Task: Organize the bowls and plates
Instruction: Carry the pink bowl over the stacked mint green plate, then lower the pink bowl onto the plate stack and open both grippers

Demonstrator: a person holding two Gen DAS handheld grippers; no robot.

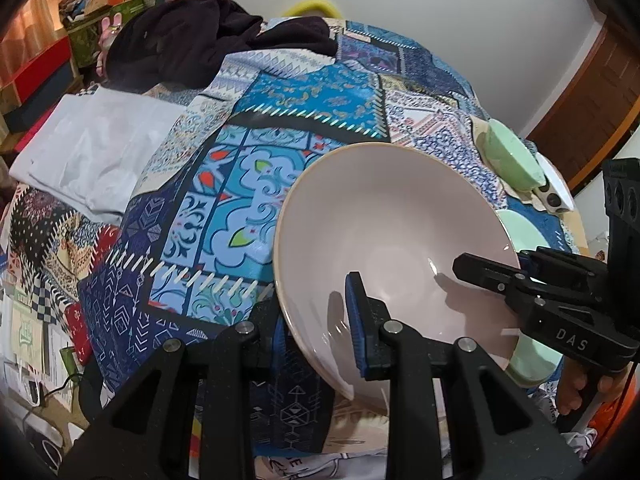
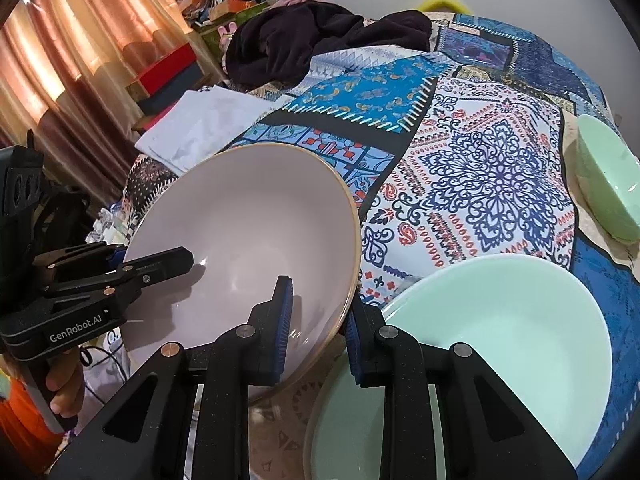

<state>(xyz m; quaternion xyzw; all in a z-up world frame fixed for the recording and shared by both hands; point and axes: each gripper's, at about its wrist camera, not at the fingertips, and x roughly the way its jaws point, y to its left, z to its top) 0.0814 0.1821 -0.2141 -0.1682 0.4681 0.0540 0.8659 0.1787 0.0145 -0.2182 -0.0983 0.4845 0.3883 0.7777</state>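
1. Both tools gripped 1 large pale pink bowl [image 1: 384,248] by opposite parts of its rim, holding it tilted above a bed covered in a blue patchwork quilt [image 1: 224,184].
2. The left tool [image 1: 316,328] was clenched on the bowl's rim: 1 blue-padded finger lay inside the bowl and the other sat outside, under the wall.
3. The right tool [image 2: 316,332] was likewise clamped on the rim, with its left pad against the inner wall and its right pad against the outside.
4. In the left wrist view the right tool reached in over the bowl's right rim, carried by a hand [image 1: 580,392] low at the right edge of the picture.
5. In the right wrist view the left tool came in from the left, with a hand [image 2: 64,392] wrapped around its grip.
6. A wide mint-green bowl [image 2: 500,340] sat on the bed just beside and partly under the pink bowl, near the bed's near edge.
7. A smaller mint-green bowl [image 2: 608,180] rested near the bed's right edge, well apart from the pink one; it seemed to lean on a white dish [image 1: 556,184], though the fisheye bend made that hard to judge.
8. A folded white cloth [image 1: 92,148] lay by the bed's left edge.
9. A heap of dark clothing [image 1: 200,44] sat at the far left corner of the bed.
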